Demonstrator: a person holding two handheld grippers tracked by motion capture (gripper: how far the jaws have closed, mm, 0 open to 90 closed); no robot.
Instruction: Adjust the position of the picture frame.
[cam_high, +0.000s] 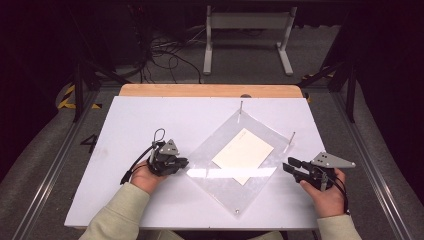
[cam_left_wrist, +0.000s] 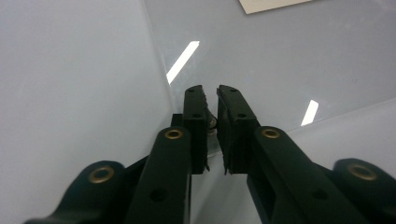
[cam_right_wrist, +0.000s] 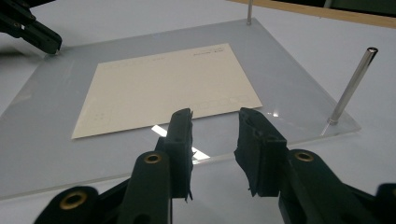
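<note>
A clear acrylic plate (cam_high: 220, 186) lies cornerwise on the white table (cam_high: 135, 120), with a cream card (cam_high: 243, 150) on its middle. Thin metal posts stand at its far corner (cam_high: 241, 107) and its right corner (cam_high: 292, 138); a small stud (cam_high: 236, 211) sits at the near corner. My left gripper (cam_high: 184, 163) is at the plate's left corner. In the left gripper view its jaws (cam_left_wrist: 211, 91) stand almost together around a small metal stud (cam_left_wrist: 213, 122) on the plate (cam_left_wrist: 303, 56). My right gripper (cam_high: 288, 165) is open beside the plate's right edge, nothing between its jaws (cam_right_wrist: 215, 116).
The table's far edge is a wooden strip (cam_high: 210, 90). Beyond it on the floor stand a white frame (cam_high: 247, 35) and loose cables (cam_high: 165, 52). In the right gripper view the right post (cam_right_wrist: 352, 86) rises close to the right jaw, and the left gripper (cam_right_wrist: 46, 43) shows across the card (cam_right_wrist: 163, 88).
</note>
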